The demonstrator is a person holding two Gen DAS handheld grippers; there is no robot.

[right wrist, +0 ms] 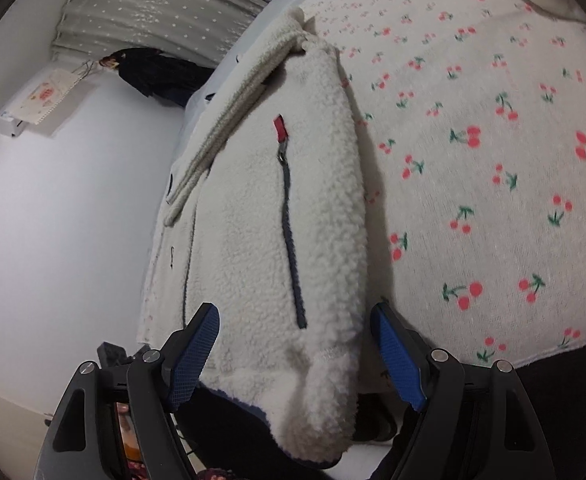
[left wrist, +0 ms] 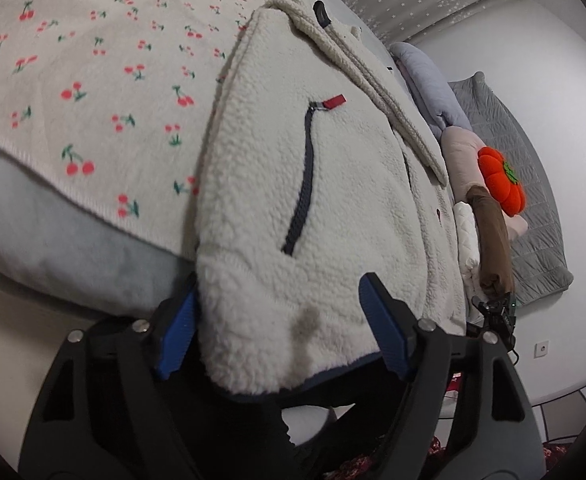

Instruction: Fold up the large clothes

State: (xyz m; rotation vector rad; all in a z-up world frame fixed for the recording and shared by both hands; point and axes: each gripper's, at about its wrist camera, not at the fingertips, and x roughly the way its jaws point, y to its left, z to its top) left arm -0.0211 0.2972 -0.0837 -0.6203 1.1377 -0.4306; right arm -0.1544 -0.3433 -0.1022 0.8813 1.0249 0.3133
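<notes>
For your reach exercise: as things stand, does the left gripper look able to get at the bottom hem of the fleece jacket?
Probably yes. The left gripper is open and the fleece jacket hangs its bottom hem right between the blue pads, with nothing in the way.

The left tool (left wrist: 279, 326) is showing two matte black fingers (left wrist: 397, 320) carrying ribbed blue pads (left wrist: 385, 332), with round silver screws (left wrist: 427, 324) at the pivots. The right tool (right wrist: 297, 354) is showing identical black fingers, blue pads (right wrist: 397, 364) and silver screws (right wrist: 439, 355).
</notes>
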